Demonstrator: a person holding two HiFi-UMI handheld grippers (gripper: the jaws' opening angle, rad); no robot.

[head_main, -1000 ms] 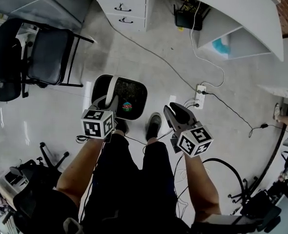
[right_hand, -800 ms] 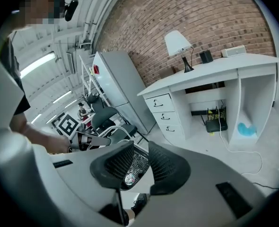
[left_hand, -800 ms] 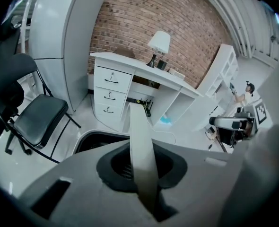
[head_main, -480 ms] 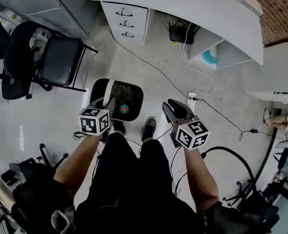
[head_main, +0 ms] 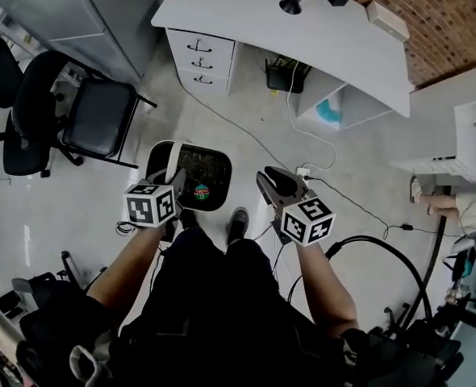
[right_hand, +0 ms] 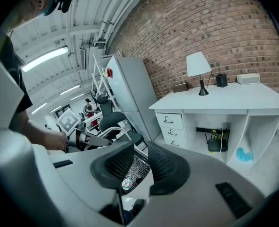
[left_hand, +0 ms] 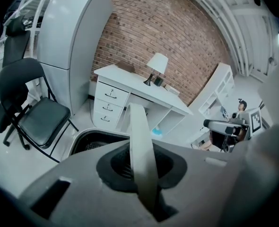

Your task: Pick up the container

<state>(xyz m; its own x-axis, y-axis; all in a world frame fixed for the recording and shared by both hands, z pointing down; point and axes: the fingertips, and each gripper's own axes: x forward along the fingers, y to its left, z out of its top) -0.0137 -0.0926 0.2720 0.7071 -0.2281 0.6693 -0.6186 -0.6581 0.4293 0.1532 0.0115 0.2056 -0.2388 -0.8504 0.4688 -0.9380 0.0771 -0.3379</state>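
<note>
Head view: the desk [head_main: 302, 31] stands at the top. The container [head_main: 202, 168], a black bin with a white handle [head_main: 172, 158], is well short of the desk on the person's side, just ahead of the person's shoes [head_main: 236, 222]. The left gripper [head_main: 176, 185] is at the handle's near end. The right gripper [head_main: 272, 182] hangs level with it, further along the desk's front and apart from the container, with nothing in it.

Left gripper view: the jaws are clamped on the handle, which rises as a pale strip from between the dark pads. The container's black rim shows just beyond the jaws, on the near side of the desk's drawers. The grip looks firm and central on the strap.

Right gripper view: the two ribbed pads stand a little apart, and nothing sits between them. Through the gap, the container's mesh bottom and a small coloured sticker show, far to the left of the desk.

Progress: the grasp is made. By the way the container hangs from the handle under the left gripper, it looks to be off the floor, so the pick-up seems essentially done. What is left, at most, is to bring it fully clear and hold it steady. The right gripper has no part in the hold.
</note>
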